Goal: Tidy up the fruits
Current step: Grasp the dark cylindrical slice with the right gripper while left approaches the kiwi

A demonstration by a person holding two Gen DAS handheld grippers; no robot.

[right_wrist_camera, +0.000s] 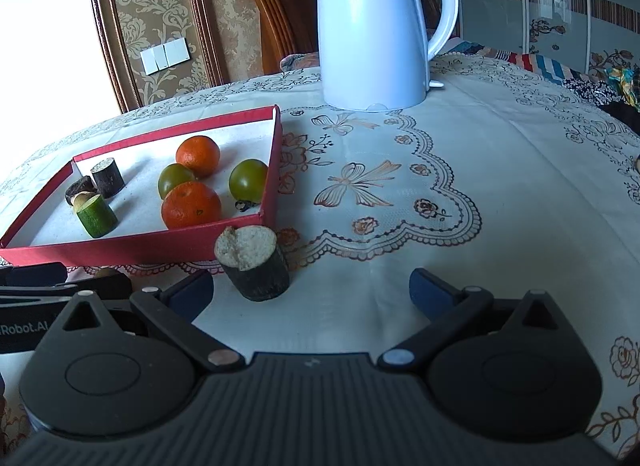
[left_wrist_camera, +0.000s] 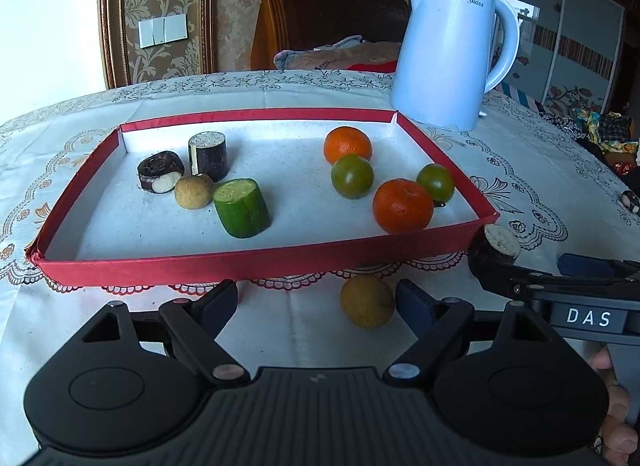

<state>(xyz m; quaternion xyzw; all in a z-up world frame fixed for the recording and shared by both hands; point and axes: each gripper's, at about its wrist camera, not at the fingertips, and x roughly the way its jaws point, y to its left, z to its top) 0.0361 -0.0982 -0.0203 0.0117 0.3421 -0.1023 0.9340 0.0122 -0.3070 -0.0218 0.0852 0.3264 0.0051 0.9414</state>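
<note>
Brown longan [left_wrist_camera: 367, 301] shows clearly only from the left tool [left_wrist_camera: 316, 302]; both tools gape apart

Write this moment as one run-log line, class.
left gripper: open, beside brown fruit | right gripper: open, near dark cut piece | both outside red tray

Two oranges [left_wrist_camera: 347, 144] [left_wrist_camera: 402, 205], two green tomatoes [left_wrist_camera: 352, 175] [left_wrist_camera: 435, 182], one green cucumber piece [left_wrist_camera: 241, 207], three dark cut pieces [left_wrist_camera: 208, 156] [left_wrist_camera: 160, 171] [left_wrist_camera: 494, 250], two small brown round fruits [left_wrist_camera: 193, 191] [left_wrist_camera: 367, 302], one red tray [left_wrist_camera: 248, 264], one white kettle [left_wrist_camera: 448, 53].
</note>
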